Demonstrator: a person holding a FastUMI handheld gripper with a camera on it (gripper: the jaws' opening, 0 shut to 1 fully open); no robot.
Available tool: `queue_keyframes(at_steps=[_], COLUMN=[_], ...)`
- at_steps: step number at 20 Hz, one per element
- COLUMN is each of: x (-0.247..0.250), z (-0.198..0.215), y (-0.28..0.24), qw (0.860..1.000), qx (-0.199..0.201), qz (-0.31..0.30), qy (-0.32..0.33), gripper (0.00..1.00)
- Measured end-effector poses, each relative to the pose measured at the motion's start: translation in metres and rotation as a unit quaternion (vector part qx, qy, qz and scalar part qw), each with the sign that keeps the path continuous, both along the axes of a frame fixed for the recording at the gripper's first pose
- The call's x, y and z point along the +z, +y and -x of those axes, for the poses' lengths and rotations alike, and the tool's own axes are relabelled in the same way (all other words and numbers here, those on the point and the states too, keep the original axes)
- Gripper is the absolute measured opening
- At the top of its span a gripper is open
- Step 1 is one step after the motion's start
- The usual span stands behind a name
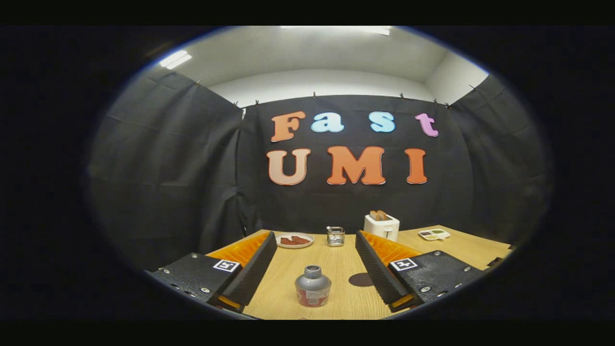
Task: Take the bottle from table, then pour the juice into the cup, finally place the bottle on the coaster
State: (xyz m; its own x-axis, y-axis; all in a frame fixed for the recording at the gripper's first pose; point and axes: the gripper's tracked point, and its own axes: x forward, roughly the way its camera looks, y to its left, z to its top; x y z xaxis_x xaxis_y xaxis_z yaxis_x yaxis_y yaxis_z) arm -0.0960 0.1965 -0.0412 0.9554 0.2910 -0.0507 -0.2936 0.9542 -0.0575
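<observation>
The tool (312, 276) is held spread wide, nothing gripped, its two ribbed black fingers (252, 274) angled outward over the wooden worktop (336, 269). The bottle (313, 287) is seen standing upright on the worktop between the fingers, touched by neither and set slightly nearer the left one; its grey cap is on, and its label is too small to be made out. A dark round coaster (360, 279) is seen lying flat just right of the bottle, with its right part hidden behind the right finger. Farther off, between the fingertips, a white plate (294, 240) with reddish pieces is placed to the left and a small metal and glass cup (335, 236) beside it. Beyond the right finger a white toaster (381, 226) with bread in its slots is found, and a small tray (434, 234) lies farther right; its contents cannot be told.
</observation>
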Motion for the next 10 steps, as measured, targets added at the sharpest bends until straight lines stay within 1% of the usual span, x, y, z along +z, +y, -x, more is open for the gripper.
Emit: queue_keyframes(at_steps=[3, 7, 10], x=[-0.027, -0.057, -0.078], z=[0.0, -0.004, -0.005], y=[0.005, -0.004, 0.002], qw=[1.0, 0.999, 0.999], qx=[0.013, -0.009, -0.003], qz=[0.008, 0.031, 0.03], qy=[0.009, 0.023, 0.042], gripper=[0.98, 0.98, 0.98])
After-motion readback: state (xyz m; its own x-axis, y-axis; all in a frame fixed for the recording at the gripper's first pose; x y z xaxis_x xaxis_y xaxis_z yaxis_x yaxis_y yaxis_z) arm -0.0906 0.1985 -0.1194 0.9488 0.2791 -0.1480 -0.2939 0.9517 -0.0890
